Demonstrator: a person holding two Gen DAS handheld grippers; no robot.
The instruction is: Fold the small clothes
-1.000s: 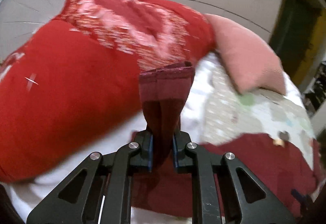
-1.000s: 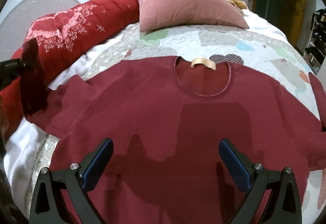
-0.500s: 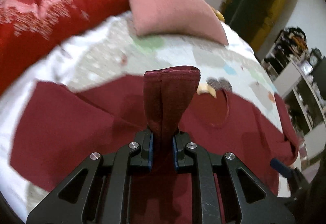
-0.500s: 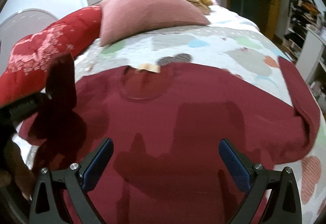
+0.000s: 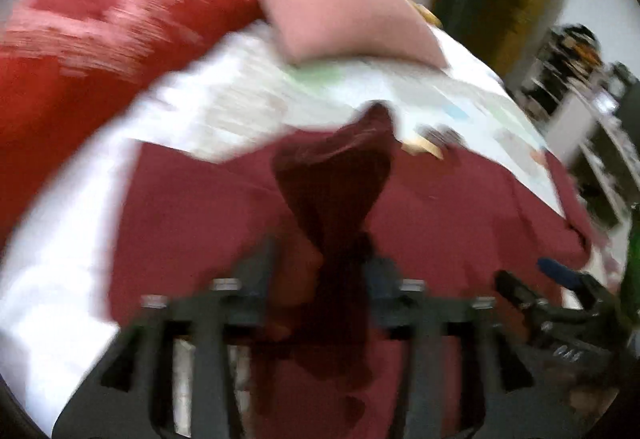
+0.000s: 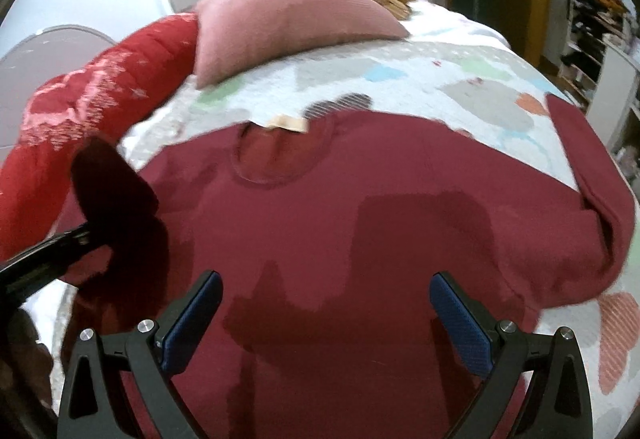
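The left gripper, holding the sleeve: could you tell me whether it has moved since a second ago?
Yes. In the right wrist view the left gripper with the sleeve has swung rightward from the red bolster over the sweater.

R gripper (image 6: 326,313): black frame | blue pads (image 6: 460,323) | silver screws; L gripper (image 5: 320,279): black, blurred

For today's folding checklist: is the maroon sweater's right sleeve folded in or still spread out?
Spread out. The right sleeve lies extended over the quilt, off the sweater body; right gripper open.
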